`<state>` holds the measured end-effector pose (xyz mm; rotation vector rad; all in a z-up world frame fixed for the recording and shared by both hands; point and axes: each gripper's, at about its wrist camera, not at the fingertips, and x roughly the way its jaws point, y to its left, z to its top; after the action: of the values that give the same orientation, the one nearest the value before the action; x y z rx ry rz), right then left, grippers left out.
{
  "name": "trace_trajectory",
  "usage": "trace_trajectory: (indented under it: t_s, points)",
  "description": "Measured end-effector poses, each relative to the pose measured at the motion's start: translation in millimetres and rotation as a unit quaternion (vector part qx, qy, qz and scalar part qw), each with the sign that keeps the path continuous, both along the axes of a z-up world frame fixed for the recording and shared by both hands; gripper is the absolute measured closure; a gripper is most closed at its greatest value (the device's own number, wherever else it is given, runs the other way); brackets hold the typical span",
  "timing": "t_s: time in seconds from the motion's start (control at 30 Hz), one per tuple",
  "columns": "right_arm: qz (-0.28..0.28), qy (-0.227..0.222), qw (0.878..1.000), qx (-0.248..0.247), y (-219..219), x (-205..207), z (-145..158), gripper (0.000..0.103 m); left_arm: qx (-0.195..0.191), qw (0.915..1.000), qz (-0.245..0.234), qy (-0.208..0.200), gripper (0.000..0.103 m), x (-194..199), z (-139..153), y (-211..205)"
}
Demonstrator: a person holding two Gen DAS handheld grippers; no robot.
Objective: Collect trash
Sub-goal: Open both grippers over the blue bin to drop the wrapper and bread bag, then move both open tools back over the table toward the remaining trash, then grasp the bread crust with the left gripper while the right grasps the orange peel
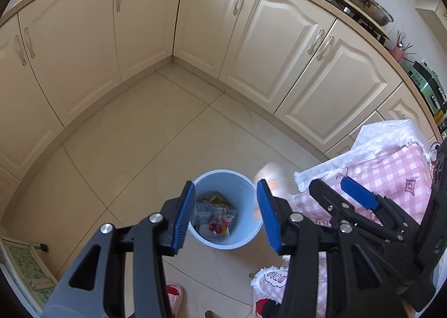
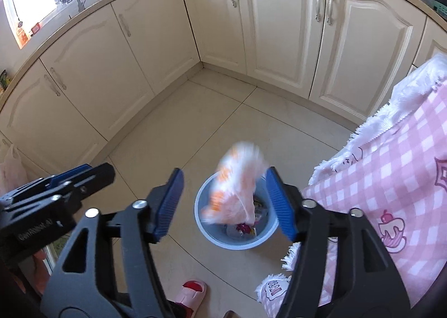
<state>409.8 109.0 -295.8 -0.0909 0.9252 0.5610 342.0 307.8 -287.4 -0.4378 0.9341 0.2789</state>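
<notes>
A light blue trash bin (image 1: 240, 245) stands on the tiled floor with several wrappers (image 1: 215, 211) in it. My left gripper (image 1: 226, 184) hangs above it, open, with nothing between its blue pads. In the right wrist view my right gripper (image 2: 225, 171) is open over the same bin (image 2: 237, 246). A blurred orange-and-white plastic bag (image 2: 237, 186) hangs in the gap above the bin's mouth, near the right pad and well apart from the left one. The left wrist view shows that bag (image 1: 272, 175) as a blur beside the right gripper (image 1: 331, 181). The left gripper (image 2: 95, 171) shows at the right wrist view's left edge.
A pink checked cloth with white fringe (image 2: 391, 178) drapes a surface close on the right. Cream cupboards (image 1: 139, 24) wrap the corner behind the bin. A pink slipper (image 2: 192, 292) is near the bottom edge. Pans (image 1: 368, 4) sit on the hob.
</notes>
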Motion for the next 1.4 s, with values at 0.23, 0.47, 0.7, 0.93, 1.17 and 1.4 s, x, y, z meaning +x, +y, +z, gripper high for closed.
trace_trajectory:
  t_s: [0.23, 0.47, 0.7, 0.93, 1.17, 1.4]
  points:
    - [0.001, -0.011, 1.0, 0.023, -18, -18, 32, 0.041, 0.01, 0.9994, -0.009, -0.033, 0.058, -13, 34, -14]
    - [-0.01, -0.064, 0.996, 0.062, -50, -53, 92, 0.041, 0.037, 0.996, -0.03, -0.076, 0.058, -36, 85, -42]
    - [-0.046, -0.135, 0.986, 0.083, -111, -89, 153, 0.04, 0.059, 0.9866, -0.065, -0.138, 0.058, -50, 144, -96]
    - [-0.131, -0.175, 0.973, 0.069, -213, -106, 171, 0.038, 0.058, 0.976, -0.147, -0.15, 0.053, -33, 162, -183]
    - [-0.246, -0.147, 0.957, 0.044, -332, -97, 147, 0.037, 0.05, 0.9631, -0.229, -0.132, 0.053, -6, 149, -263]
    - [-0.269, -0.115, 0.956, 0.015, -377, -70, 125, 0.036, 0.04, 0.9556, -0.273, -0.103, 0.053, 25, 127, -314]
